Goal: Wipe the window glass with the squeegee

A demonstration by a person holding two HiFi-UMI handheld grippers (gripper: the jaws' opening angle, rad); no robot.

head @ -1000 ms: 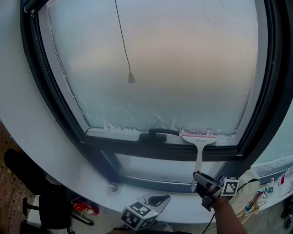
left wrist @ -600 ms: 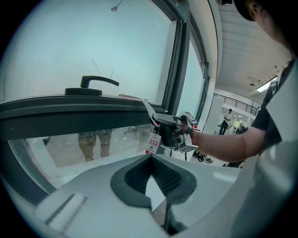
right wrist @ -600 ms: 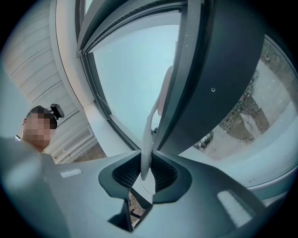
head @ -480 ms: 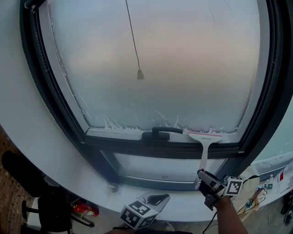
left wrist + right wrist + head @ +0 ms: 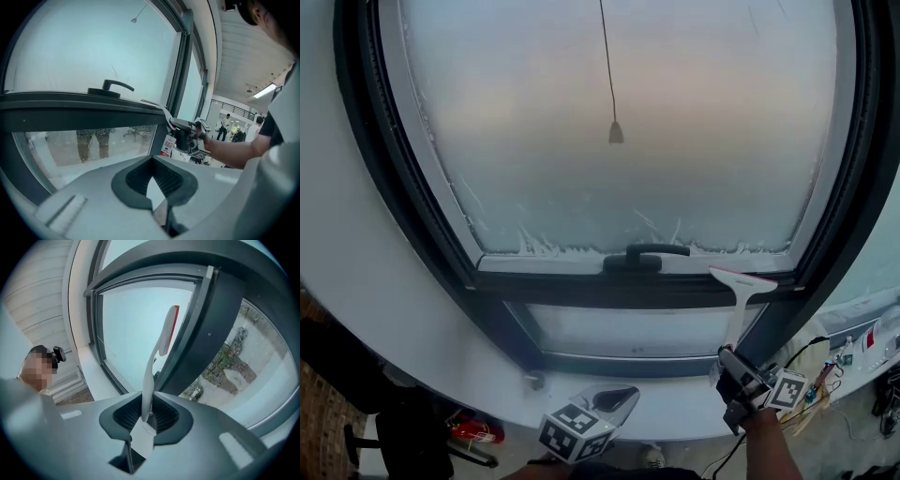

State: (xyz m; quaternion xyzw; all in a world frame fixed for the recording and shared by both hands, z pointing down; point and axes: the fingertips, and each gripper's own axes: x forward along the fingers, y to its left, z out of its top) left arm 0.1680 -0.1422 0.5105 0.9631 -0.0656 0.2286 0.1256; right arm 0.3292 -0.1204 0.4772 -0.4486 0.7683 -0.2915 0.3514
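Clamps the squeegee [image 5: 736, 314] in the right hand-held gripper [image 5: 737, 373]: jaws closed tight on the lower end of the white handle, blade end up. Confirms the same grip in the right gripper view, with the squeegee [image 5: 157, 348] rising from between the pads of the right hand-held gripper [image 5: 145, 416] and showing a red strip along the blade.

Carries the left hand-held gripper [image 5: 614, 398] low and near the body, well apart from the window glass [image 5: 628, 122]. Shows the jaws of the left hand-held gripper [image 5: 152, 180] brought together with nothing between them.

Places the blade off the glass, over the dark frame rail [image 5: 581, 291], just right of the window handle [image 5: 645, 255] and above the lower pane [image 5: 628, 330].

Progress, as a judgement:
- Looks like the bottom end of a stroke at the lower right of the pane, blade clear of the glass.
- Leaves a jagged white line of foam residue [image 5: 553, 248] along the bottom edge, plus thinner traces up the left edge.
- Reads as hazy across the whole upper pane; cannot tell cleaned bands from uncleaned ones.
- Leaves the pull cord [image 5: 616, 133] hanging in front of the middle of the glass, a likely obstruction to further strokes.
- Requires lifting the blade back onto the glass for any remaining passes, then clearing the bottom residue.
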